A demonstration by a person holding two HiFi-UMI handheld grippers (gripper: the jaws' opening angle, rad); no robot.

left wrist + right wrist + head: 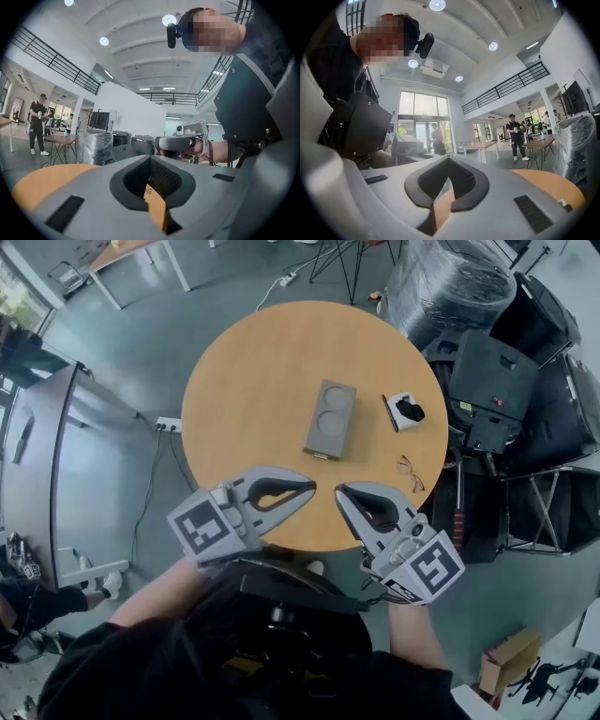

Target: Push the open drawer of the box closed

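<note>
A grey box with two round hollows in its top lies in the middle of the round wooden table. A thin strip juts from its near end, the drawer. Both grippers hover over the table's near edge, well short of the box and pointing toward each other. My left gripper is shut with nothing in it, as is my right gripper. Each gripper view shows jaws closed tip to tip over the tabletop: left gripper, right gripper. The box appears in neither gripper view.
A small white tray holding a black item and a pair of glasses lie right of the box. Black cases and a plastic-wrapped bundle crowd the table's right side. A power strip lies on the floor at left.
</note>
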